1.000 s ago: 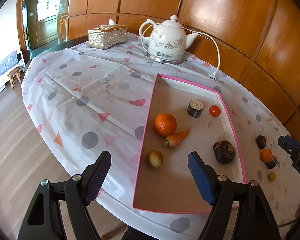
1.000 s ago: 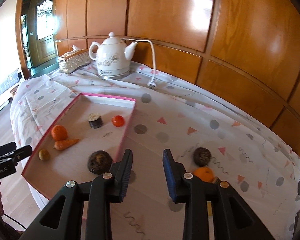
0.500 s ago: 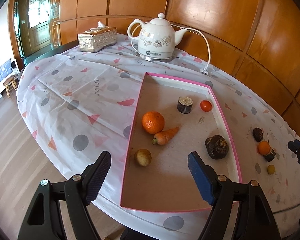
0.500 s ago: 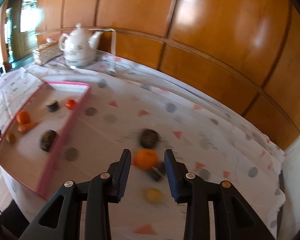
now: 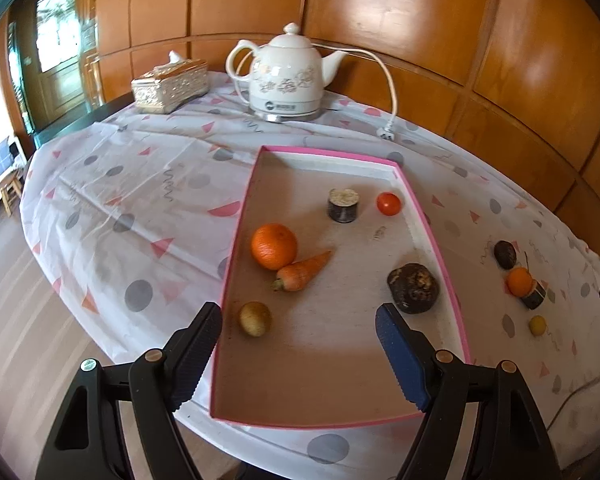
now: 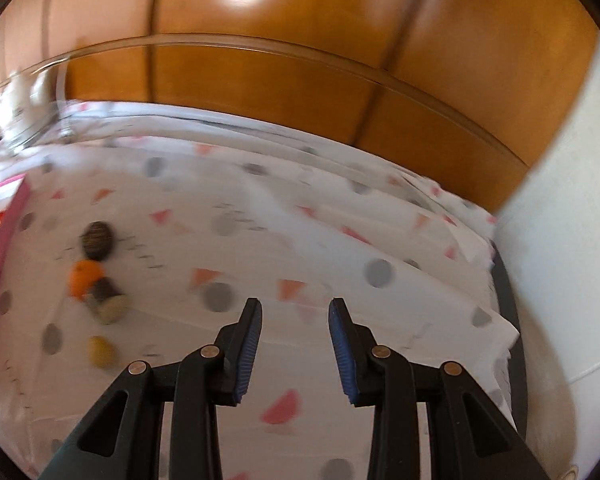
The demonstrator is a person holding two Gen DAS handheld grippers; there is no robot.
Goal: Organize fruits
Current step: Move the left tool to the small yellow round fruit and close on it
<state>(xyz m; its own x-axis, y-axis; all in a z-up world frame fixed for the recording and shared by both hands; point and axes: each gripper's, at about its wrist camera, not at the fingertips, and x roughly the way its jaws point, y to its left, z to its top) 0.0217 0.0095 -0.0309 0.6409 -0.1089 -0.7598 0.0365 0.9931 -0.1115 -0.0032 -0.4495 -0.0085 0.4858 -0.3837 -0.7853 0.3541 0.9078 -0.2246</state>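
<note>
A pink-rimmed tray (image 5: pixel 424 224) holds an orange (image 5: pixel 274 246), a carrot (image 5: pixel 302 272), a small potato-like fruit (image 5: pixel 255 318), a dark lumpy fruit (image 5: pixel 413 288), a red tomato (image 5: pixel 389 203) and a dark roll (image 5: pixel 343 205). My left gripper (image 5: pixel 298 354) is open and empty above the tray's near end. On the cloth right of the tray lie a dark fruit (image 6: pixel 97 239), a small orange (image 6: pixel 84 278), a dark roll (image 6: pixel 107 300) and a small yellow fruit (image 6: pixel 100 351). My right gripper (image 6: pixel 295 336) is open and empty, to their right.
A white kettle (image 5: pixel 286 76) with cord and plug (image 5: pixel 387 133) and an ornate tissue box (image 5: pixel 170 85) stand at the table's back. Wood panelling runs behind. A white wall (image 6: pixel 560 240) lies right of the table's edge. The right wrist view is blurred.
My right gripper has swung right, so the loose fruits now lie to its left instead of between its fingers. My left gripper's view has shifted slightly; it stays open.
</note>
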